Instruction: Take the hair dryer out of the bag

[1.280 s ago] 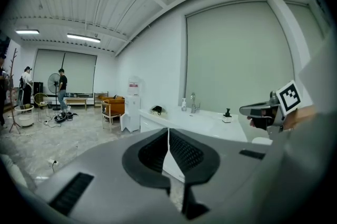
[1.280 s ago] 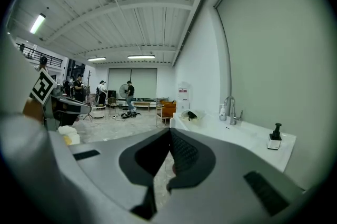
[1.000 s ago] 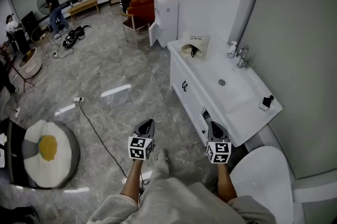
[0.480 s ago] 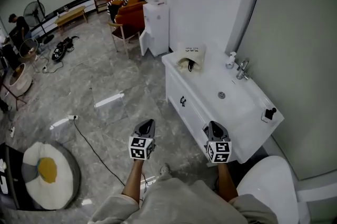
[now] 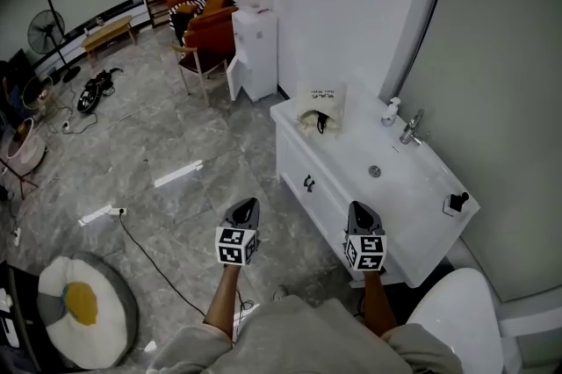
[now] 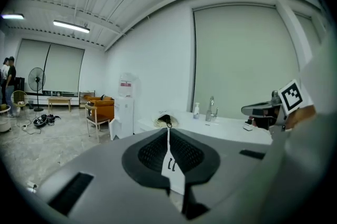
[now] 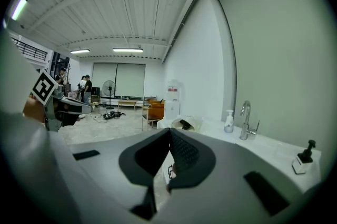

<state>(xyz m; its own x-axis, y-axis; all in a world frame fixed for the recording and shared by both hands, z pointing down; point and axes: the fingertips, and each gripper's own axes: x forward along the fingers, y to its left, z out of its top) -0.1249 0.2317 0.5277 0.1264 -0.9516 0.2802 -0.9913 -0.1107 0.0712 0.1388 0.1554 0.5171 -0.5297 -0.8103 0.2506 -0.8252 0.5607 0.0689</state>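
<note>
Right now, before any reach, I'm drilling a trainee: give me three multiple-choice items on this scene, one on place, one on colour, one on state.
1. The bag lies: A on the white counter, far end; B on the floor; C in the sink.
2. The armchair is: A blue; B orange; C green.
3. The left tongs and right tongs are: A both open; B shut on the bag; C both shut, empty.
Key: A, it sits on the countertop; B, orange upholstery; C, each gripper view shows pads together, nothing between.

The bag (image 5: 320,106) sits on the vanity (image 5: 347,151) (far end), past the sink (image 5: 392,168).
</note>
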